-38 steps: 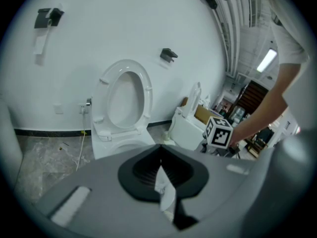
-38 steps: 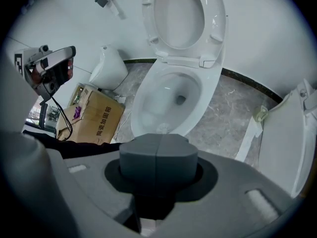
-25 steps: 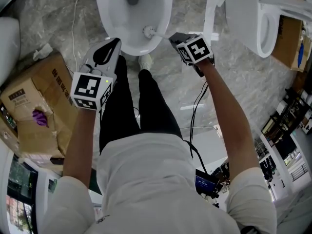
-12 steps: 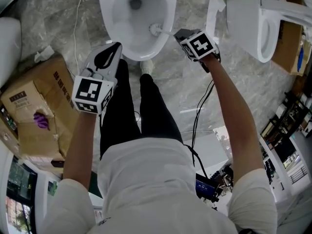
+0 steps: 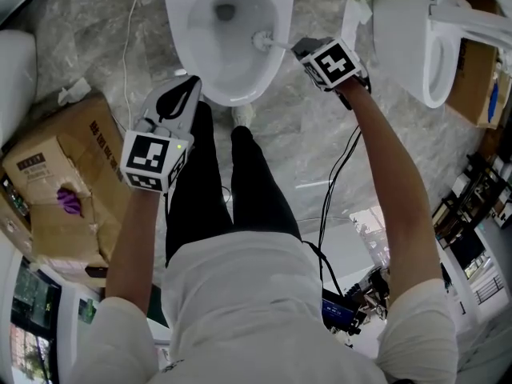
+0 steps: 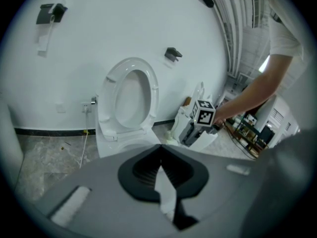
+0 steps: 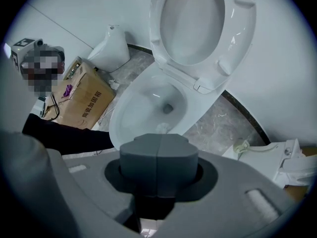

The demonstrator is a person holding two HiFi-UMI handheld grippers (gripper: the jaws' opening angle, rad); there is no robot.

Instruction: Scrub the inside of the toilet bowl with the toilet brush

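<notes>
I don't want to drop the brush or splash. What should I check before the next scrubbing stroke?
1. Grip: the right gripper is shut on the brush handle. Ok.
2. Brush head inside the toilet bowl, at its right inner wall. Ok.
3. Bristles pressing on the porcelain. Cannot tell.
4. Seat raised, clear of the stroke. Ok.
5. Left gripper holds nothing and sits outside the bowl's near rim. Ok.
6. Cable hanging by the right arm, free of snags. Cannot tell.
</notes>
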